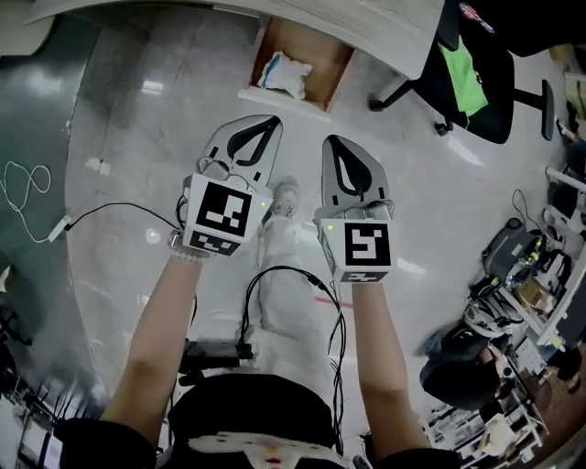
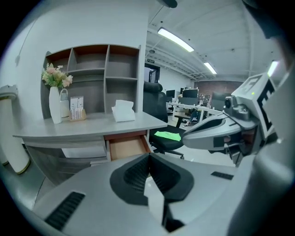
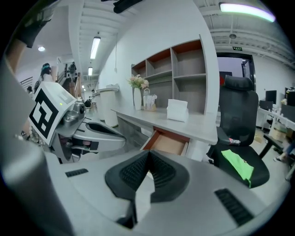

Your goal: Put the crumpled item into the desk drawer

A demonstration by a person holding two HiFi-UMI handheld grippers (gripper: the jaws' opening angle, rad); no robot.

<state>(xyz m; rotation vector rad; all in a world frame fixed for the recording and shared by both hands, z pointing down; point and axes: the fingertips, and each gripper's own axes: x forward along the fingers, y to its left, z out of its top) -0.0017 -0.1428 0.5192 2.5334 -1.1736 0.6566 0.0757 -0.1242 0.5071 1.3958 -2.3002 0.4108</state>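
In the head view the crumpled item (image 1: pixel 284 73) lies already inside the open desk drawer (image 1: pixel 322 62), so the putting looks done; perhaps only shutting remains. The left gripper (image 1: pixel 265 124) and right gripper (image 1: pixel 331 145) hang over bare floor, well apart from the drawer.

In the left gripper view the jaws are closed on nothing. An office chair (image 2: pixel 154 103) stands just beside the drawer.

In the right gripper view the jaws are also together and empty. The drawer stands out from under the worktop (image 3: pixel 184 122) edge.

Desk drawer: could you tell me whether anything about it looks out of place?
The drawer stands pulled open from the desk, a crumpled white item lying inside; nothing looks spilled or damaged.
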